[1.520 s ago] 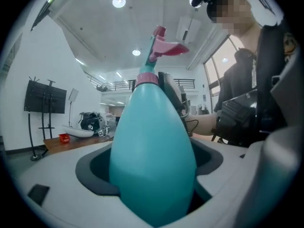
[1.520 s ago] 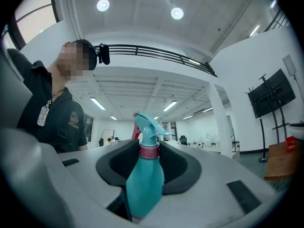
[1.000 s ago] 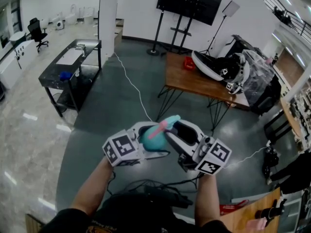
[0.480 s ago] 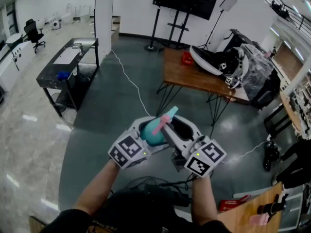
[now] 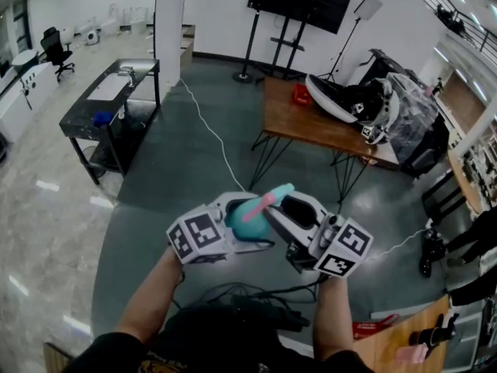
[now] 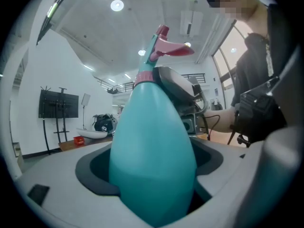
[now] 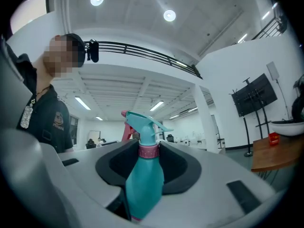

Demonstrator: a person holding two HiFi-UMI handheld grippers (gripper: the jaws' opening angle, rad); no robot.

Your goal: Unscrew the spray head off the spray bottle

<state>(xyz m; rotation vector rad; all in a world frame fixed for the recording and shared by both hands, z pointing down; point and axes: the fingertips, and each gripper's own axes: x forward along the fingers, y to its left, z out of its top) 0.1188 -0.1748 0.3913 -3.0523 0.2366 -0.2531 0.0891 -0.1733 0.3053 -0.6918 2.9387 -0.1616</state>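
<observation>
A teal spray bottle (image 5: 241, 222) is held in the air in front of the person, its spray head (image 5: 272, 195) pointing up and to the right. My left gripper (image 5: 231, 225) is shut on the bottle's fat body (image 6: 152, 160). My right gripper (image 5: 281, 208) reaches in from the right. Its jaws are closing, with the pink collar (image 7: 148, 151) and neck between them. I cannot see its pads pressing on the collar. The teal head with its pink trigger (image 7: 142, 122) stands above the right jaws. In the left gripper view the head (image 6: 164, 44) rises above the collar (image 6: 144, 76).
Below lies a dark floor with black cables (image 5: 256, 294). A wooden table (image 5: 311, 130) bearing white gear stands ahead. A black bench (image 5: 109, 107) is at the left, with a white pillar (image 5: 169, 29) and a TV stand (image 5: 299, 2) behind. Another wooden surface (image 5: 411, 340) is at the lower right.
Both grippers and the bottle dipped and turned half a second ago, then came back near where they were. The spray head again leans to the right.
</observation>
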